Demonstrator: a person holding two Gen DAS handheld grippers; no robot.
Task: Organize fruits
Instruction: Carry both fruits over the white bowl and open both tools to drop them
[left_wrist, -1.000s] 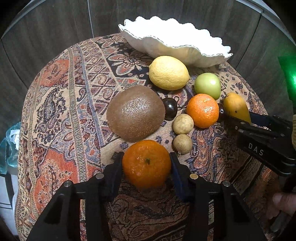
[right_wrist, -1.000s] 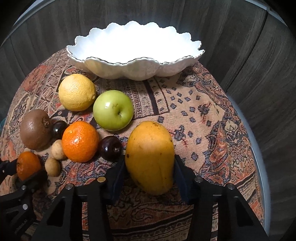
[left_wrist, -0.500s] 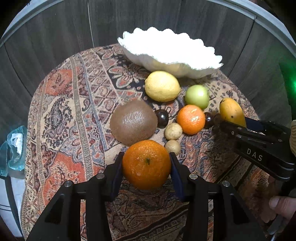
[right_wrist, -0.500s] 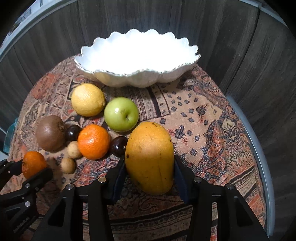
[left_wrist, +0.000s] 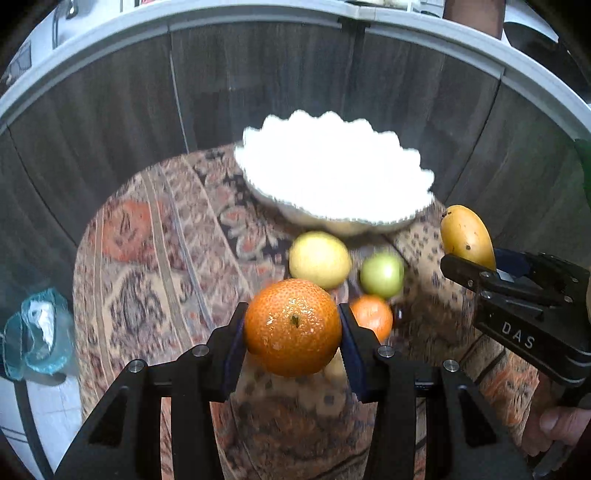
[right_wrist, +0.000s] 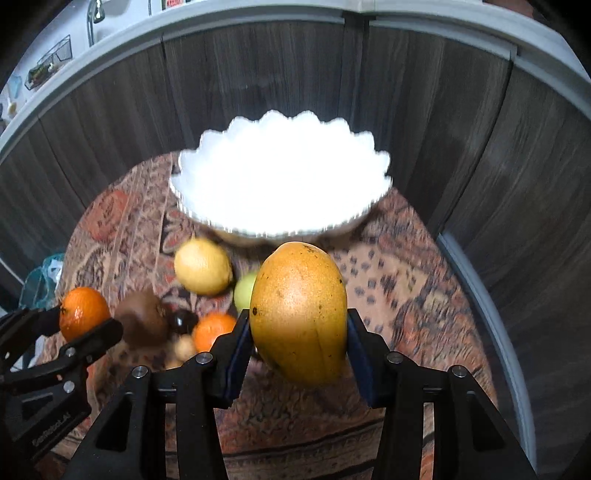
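My left gripper (left_wrist: 291, 328) is shut on an orange (left_wrist: 292, 326) and holds it high above the table. My right gripper (right_wrist: 297, 332) is shut on a yellow mango (right_wrist: 300, 312), also lifted; the mango shows at the right of the left wrist view (left_wrist: 466, 236). The empty white scalloped bowl (left_wrist: 332, 173) stands at the table's far side (right_wrist: 280, 188). On the cloth below lie a lemon (left_wrist: 319, 259), a green apple (left_wrist: 382, 275), a second orange (left_wrist: 371, 317), a brown kiwi (right_wrist: 142, 319) and a dark plum (right_wrist: 183, 321).
A round table with a patterned cloth (left_wrist: 155, 266) stands against dark wood panels. Small tan fruits (right_wrist: 184, 347) lie by the second orange. A teal plastic bag (left_wrist: 35, 332) sits off the table's left edge. A hand (left_wrist: 554, 428) holds the right gripper.
Both grippers have risen well above the table with their fruit and tilted toward the bowl. The fruits on the cloth look smaller and farther below.
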